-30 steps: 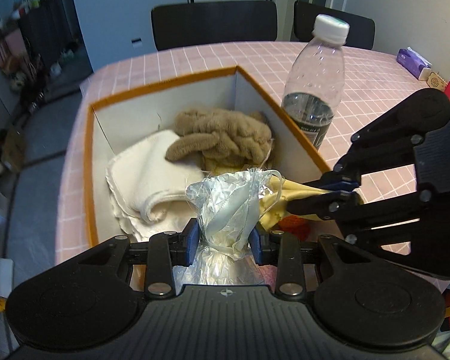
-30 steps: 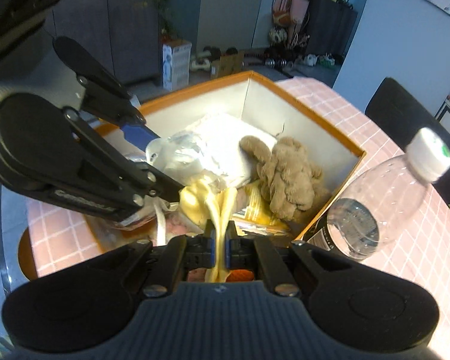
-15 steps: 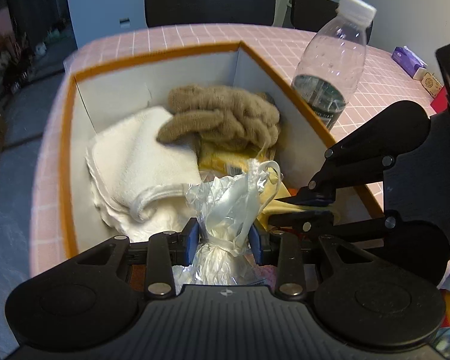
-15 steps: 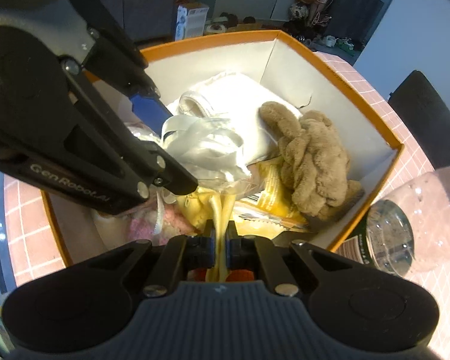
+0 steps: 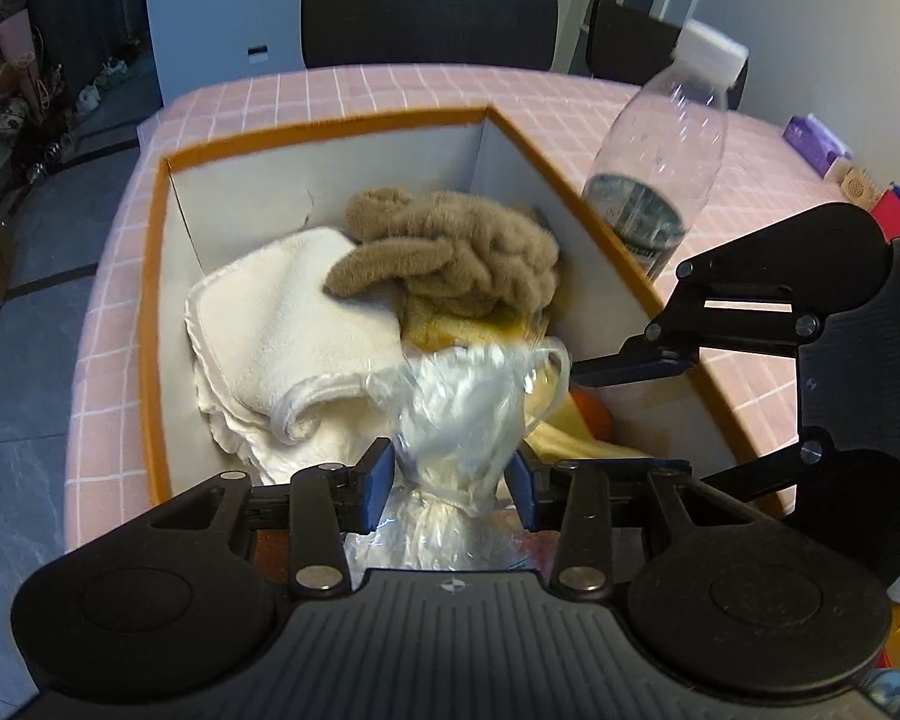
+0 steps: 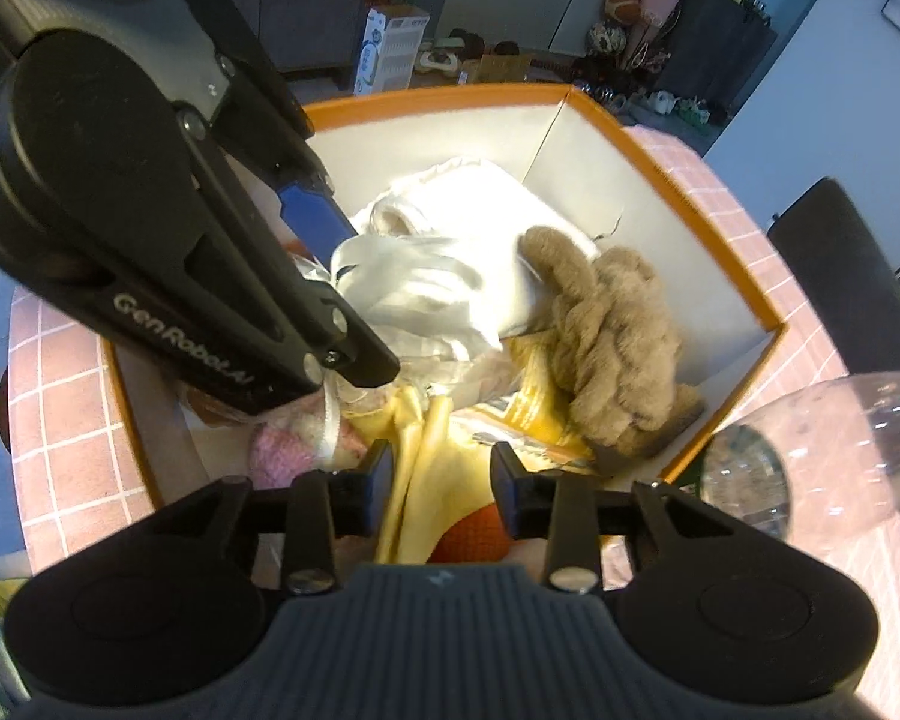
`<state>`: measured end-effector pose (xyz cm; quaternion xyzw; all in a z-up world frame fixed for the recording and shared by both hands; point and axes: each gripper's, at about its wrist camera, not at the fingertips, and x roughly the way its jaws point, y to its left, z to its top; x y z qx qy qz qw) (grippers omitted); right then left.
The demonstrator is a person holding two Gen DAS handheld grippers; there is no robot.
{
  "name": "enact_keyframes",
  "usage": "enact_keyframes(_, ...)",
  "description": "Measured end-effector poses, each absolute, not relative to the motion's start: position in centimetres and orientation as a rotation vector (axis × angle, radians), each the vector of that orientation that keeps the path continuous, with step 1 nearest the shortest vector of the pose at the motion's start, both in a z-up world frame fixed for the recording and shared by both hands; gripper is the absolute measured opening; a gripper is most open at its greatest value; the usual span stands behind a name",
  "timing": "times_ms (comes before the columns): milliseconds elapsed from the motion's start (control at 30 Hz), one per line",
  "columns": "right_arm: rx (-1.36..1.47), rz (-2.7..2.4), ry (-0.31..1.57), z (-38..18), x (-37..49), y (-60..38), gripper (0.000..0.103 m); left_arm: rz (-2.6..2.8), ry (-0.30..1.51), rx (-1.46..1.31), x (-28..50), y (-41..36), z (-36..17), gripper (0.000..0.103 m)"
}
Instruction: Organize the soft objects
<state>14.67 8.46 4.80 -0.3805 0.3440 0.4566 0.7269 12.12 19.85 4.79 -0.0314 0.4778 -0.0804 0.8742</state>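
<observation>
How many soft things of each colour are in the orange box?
White: 2, the folded towel and the tied plastic bag
Brown: 1, the plush toy
Yellow: 1, the cloth
Pink: 1, the fuzzy item
Orange: 1, the knitted item
Total: 6

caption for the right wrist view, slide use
Right gripper jaws opening around yellow cloth over the orange-rimmed box of soft items.

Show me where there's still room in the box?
Bare floor shows along the box wall left of the white towel. The rest is crowded: brown plush, plastic bag, yellow cloth.
</observation>
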Motion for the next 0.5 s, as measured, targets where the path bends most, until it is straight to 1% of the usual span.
enact_keyframes(67, -0.838, 1.003, 0.741, 5.5, 14.4, 8.1, 0.042, -0.176, 0.98, -0.08, 11.7, 19.9, 5.6, 0.053)
enact_keyframes(167, -0.832, 0.99, 0.713, 6.6, 13.9, 7.4, 0.048, -0.174, 0.955, -0.066, 11.0, 19.4, 6.9, 0.054)
enact_keyframes(300, -0.814, 0.967, 0.67, 8.2, 13.1, 5.9, 0.049, -0.173, 0.912, -0.045, 9.9, 18.6, 8.8, 0.054)
enact_keyframes(367, -0.8, 0.95, 0.645, 9.2, 12.7, 5.1, 0.054, -0.174, 0.88, -0.029, 9.2, 17.9, 9.8, 0.054)
enact_keyframes(500, -0.749, 0.901, 0.596, 11.4, 11.5, 2.7, 0.056, -0.169, 0.781, 0.024, 7.5, 16.0, 12.0, 0.054)
